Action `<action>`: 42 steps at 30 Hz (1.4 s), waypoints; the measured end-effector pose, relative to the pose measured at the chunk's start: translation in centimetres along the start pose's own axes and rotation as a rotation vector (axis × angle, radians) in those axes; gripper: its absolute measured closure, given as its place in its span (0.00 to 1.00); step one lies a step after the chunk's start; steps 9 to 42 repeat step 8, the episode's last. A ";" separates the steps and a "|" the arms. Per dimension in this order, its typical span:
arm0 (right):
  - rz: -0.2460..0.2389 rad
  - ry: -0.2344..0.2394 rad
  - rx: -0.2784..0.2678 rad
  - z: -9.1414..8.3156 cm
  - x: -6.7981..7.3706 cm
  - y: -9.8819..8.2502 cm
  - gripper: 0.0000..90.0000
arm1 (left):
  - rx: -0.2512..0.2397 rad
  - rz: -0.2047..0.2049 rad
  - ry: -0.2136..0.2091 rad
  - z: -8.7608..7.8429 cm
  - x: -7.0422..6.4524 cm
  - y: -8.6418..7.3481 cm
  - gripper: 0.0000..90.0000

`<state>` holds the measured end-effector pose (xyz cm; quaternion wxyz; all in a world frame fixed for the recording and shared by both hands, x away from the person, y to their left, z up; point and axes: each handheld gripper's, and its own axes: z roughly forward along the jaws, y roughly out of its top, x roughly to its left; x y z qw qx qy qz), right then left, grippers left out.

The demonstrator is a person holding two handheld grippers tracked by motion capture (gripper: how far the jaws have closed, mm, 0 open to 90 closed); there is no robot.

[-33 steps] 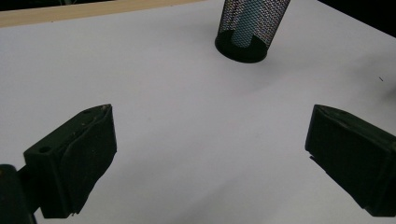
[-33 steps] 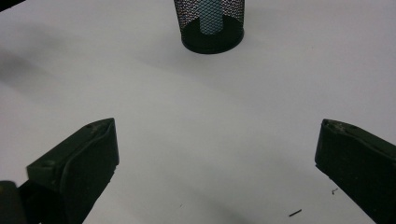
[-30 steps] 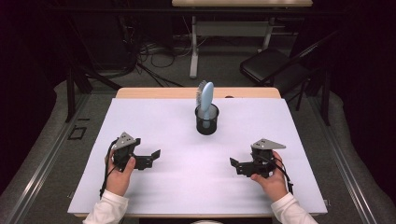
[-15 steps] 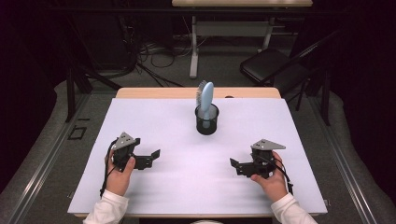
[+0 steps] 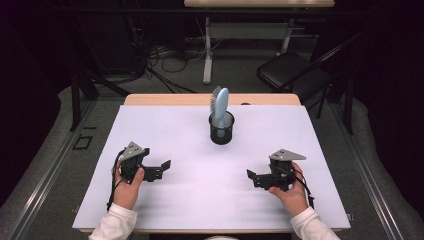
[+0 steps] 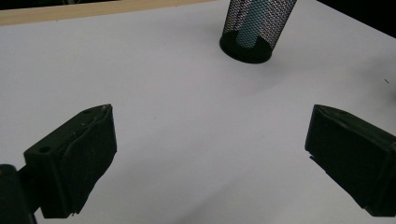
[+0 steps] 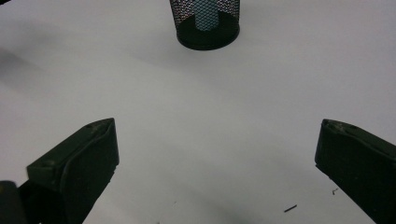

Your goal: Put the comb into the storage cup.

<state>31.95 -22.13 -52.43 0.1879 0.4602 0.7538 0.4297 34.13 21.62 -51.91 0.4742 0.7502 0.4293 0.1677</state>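
A black mesh cup (image 5: pixel 221 129) stands upright near the middle back of the white table (image 5: pixel 175 125). A light blue hairbrush (image 5: pixel 220 105) stands in it, handle down, bristle head up. The cup's base is also visible in the left gripper view (image 6: pixel 252 28) and in the right gripper view (image 7: pixel 208 21). My left gripper (image 5: pixel 162 167) rests at the front left, held by a hand, jaws wide apart and empty (image 6: pixel 210 154). At the front right my right gripper (image 5: pixel 251 176) is held the same way, open with nothing between its jaws (image 7: pixel 215 163).
The table's wooden back edge (image 5: pixel 200 98) lies behind the cup. A black chair (image 5: pixel 292 75) and cables (image 5: pixel 160 60) sit on the floor beyond. Small dark specks (image 7: pixel 290 208) lie on the white surface by my right gripper.
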 end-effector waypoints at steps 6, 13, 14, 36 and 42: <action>0.000 -0.002 -0.001 0.0 0.0 0.0 0.00 | -0.002 -0.003 0.003 0.0 0.1 0.0 0.03; 0.001 -0.001 -0.002 0.0 -0.1 0.0 0.00 | -0.004 -0.008 0.004 0.1 0.1 0.0 0.03; 0.001 -0.001 -0.002 0.0 -0.1 0.0 0.00 | -0.004 -0.008 0.004 0.1 0.1 0.0 0.03; 0.001 -0.001 -0.002 0.0 -0.1 0.0 0.00 | -0.004 -0.008 0.004 0.1 0.1 0.0 0.03; 0.001 -0.001 -0.002 0.0 -0.1 0.0 0.00 | -0.004 -0.008 0.004 0.1 0.1 0.0 0.03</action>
